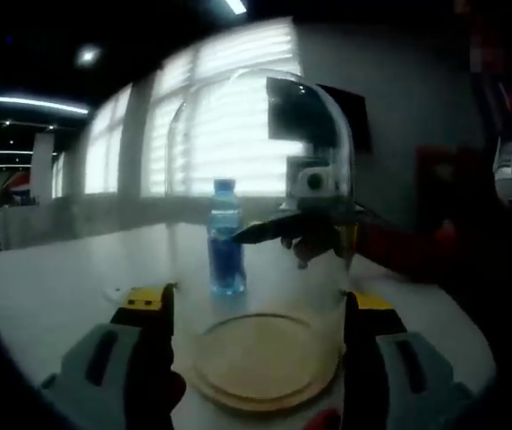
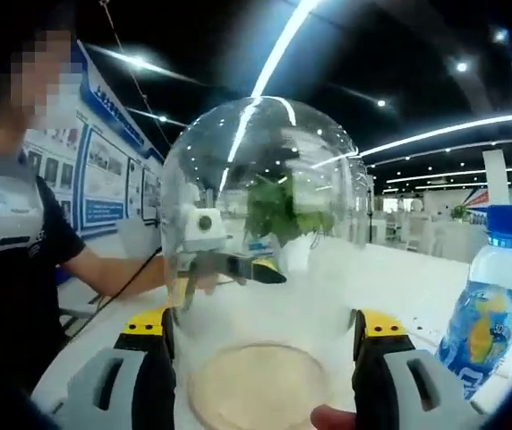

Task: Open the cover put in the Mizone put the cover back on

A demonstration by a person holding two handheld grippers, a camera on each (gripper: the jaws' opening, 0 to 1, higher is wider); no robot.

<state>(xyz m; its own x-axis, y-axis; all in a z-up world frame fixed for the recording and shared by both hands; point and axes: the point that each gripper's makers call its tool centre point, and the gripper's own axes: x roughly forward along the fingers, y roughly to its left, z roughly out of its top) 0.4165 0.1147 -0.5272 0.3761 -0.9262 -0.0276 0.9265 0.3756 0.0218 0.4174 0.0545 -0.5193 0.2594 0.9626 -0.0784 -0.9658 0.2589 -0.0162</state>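
Glass cover (image 1: 260, 197) on wooden base (image 1: 260, 358); Mizone (image 1: 226, 237) outside on table (image 1: 50, 287). Both hand-held grippers' jaws apart, flanking cover. Nothing done.

White table (image 1: 50, 287), bright blinds at window (image 1: 238, 98), wall posters (image 2: 104, 179), green plant (image 2: 278, 210), ceiling light strips (image 2: 278, 49)

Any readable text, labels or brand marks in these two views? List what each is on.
None can be read.
Bottle: label graphics in blue, yellow and orange, lettering blurred.
Same bottle in the left gripper view: label too small to read.
Wall posters: print too small and blurred.
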